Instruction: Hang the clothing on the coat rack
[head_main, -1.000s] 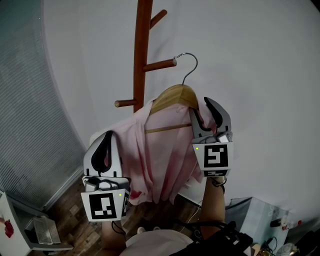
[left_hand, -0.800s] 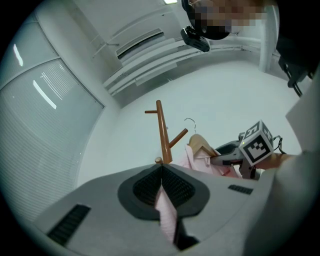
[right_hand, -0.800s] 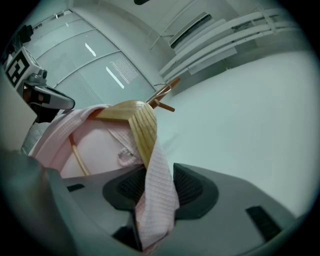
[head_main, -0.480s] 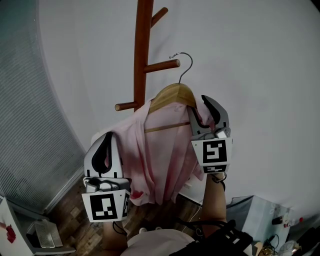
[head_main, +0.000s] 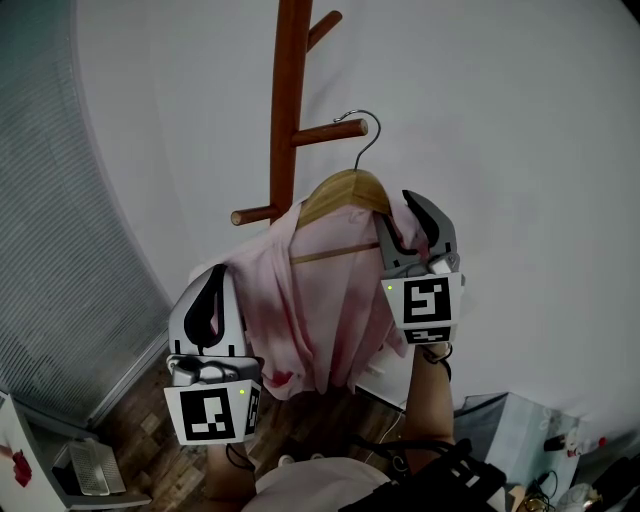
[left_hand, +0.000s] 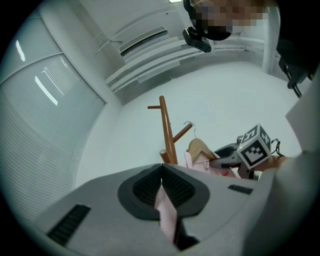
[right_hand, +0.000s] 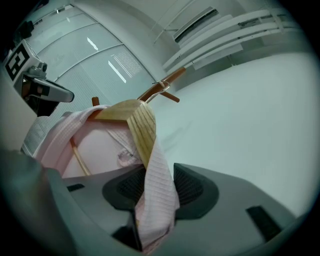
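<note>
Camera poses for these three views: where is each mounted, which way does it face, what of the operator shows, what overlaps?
Head view: on the person's head, facing the rack; shows left gripper, right gripper, a forearm.
Left gripper view: on the left gripper, looking up along shut jaws pinching the shirt; right gripper at right.
Right gripper view: on the right gripper, looking along jaws clamped on shirt over the hanger; left gripper upper left.
Shared: all see rack, hanger, shirt.

Dim, even light – gripper views fisheye-warped, dark corners, ceiling glare
</note>
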